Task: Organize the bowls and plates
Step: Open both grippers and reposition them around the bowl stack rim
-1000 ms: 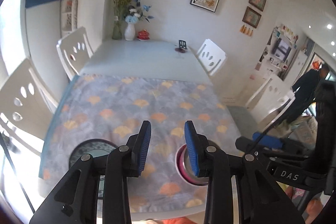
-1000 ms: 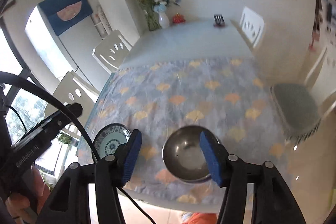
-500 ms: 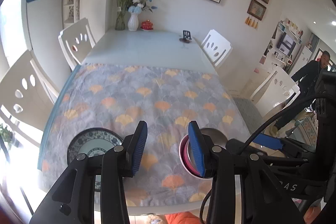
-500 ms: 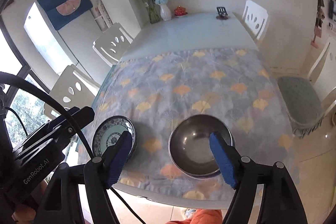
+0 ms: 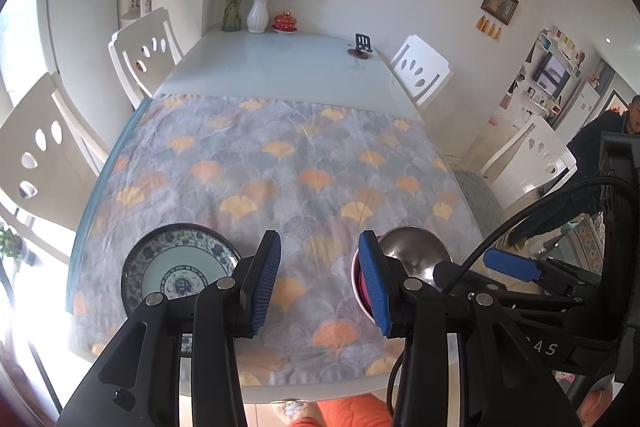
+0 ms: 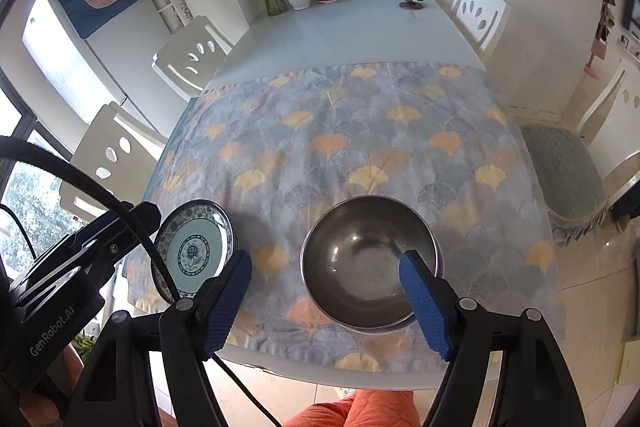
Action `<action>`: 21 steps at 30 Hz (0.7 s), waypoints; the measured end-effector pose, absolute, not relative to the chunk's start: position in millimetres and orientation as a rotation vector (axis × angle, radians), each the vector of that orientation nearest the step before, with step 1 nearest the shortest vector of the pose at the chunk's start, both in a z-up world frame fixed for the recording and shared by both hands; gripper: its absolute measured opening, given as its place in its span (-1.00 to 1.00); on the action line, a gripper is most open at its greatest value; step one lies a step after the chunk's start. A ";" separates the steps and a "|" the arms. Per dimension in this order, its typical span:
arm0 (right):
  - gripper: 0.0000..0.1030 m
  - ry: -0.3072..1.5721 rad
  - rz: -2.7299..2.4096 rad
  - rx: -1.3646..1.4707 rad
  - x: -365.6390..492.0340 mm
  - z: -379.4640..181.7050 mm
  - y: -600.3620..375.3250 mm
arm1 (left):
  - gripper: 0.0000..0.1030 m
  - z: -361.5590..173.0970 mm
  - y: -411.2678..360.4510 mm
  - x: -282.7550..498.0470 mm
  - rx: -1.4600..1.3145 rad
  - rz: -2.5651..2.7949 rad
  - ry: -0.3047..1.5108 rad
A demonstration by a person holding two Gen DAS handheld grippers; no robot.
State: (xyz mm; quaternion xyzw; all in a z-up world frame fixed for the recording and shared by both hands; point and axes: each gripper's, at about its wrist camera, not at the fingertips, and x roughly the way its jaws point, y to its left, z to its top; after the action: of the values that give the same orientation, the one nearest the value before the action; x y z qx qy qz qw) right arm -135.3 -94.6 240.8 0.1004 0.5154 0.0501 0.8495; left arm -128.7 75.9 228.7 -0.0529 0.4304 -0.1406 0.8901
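Both grippers have come lower toward the near edge of the table since the earlier frames, and their jaws stand wider than before.

From the left wrist view, the left gripper (image 5: pixel 319 277) hovers over the patterned tablecloth (image 5: pixel 280 163) with its jaws apart and only cloth between them. The blue-and-white plate (image 5: pixel 176 269) lies just to the left of the left jaw, near the table's front corner. On the other side, a steel bowl with a pink outer wall (image 5: pixel 412 251) is partly hidden behind the right jaw; I cannot tell if the pink is a second bowl under it. The right gripper (image 5: pixel 512 267) shows at the right edge, close to that bowl.

From the right wrist view, the right gripper (image 6: pixel 326 301) holds nothing, and its jaws are wide apart. The steel bowl (image 6: pixel 370 263) sits upright on the cloth, and the right jaw appears in front of its inside, while the left jaw stands over the cloth between bowl and plate. The plate (image 6: pixel 194 249) is well apart from the bowl, and the left gripper's body (image 6: pixel 80 259) is beside it.

The step in hand seems to be the approach for a first grasp. To do it well, I think each gripper should take one rim only: one pad inside, one pad outside the wall. The steel bowl is smooth, so it may slip or tilt if it is pinched too near the lip. The plate is low and flat, so the lower pad must slide under its edge without dragging the cloth.
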 end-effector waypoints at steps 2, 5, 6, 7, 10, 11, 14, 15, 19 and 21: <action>0.44 1.080 0.095 0.207 -134.6 241.2 -95.6 | -0.26 225.8 76.2 -126.0 -0.123 -0.291 0.912; 0.44 1.079 0.091 0.201 -130.5 241.5 -96.7 | -0.26 222.6 73.3 -123.1 -0.130 -0.291 0.927; 0.44 1.074 0.094 0.204 -128.6 242.1 -97.9 | -0.26 222.7 72.1 -122.1 -0.127 -0.289 0.926; 0.44 1.067 0.094 0.205 -127.1 243.0 -98.6 | -0.26 222.9 70.1 -120.5 -0.121 -0.283 0.925; 0.44 1.043 0.092 0.205 -119.1 244.6 -104.1 | -0.26 223.6 63.4 -115.0 -0.114 -0.272 0.931; 0.44 1.042 0.092 0.212 -117.5 244.7 -106.0 | -0.26 223.6 61.4 -112.8 -0.115 -0.271 0.935; 0.44 1.045 0.088 0.237 -112.0 243.5 -115.7 | -0.26 222.0 53.1 -105.2 -0.120 -0.270 0.949; 0.44 1.049 0.087 0.238 -110.2 242.6 -118.5 | -0.26 220.6 48.6 -101.9 -0.118 -0.268 0.956; 0.44 1.076 0.095 0.259 -98.9 237.4 -131.7 | -0.26 218.1 36.2 -94.5 -0.117 -0.266 0.972; 0.44 1.079 0.097 0.260 -94.1 236.5 -136.7 | -0.26 216.4 31.3 -90.3 -0.113 -0.264 0.981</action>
State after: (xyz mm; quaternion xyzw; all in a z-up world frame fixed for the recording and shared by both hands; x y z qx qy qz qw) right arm -94.1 -136.7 236.5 0.1236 0.5122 0.0459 0.8487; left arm -90.3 31.3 216.4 -0.0542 0.4695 -0.1265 0.8721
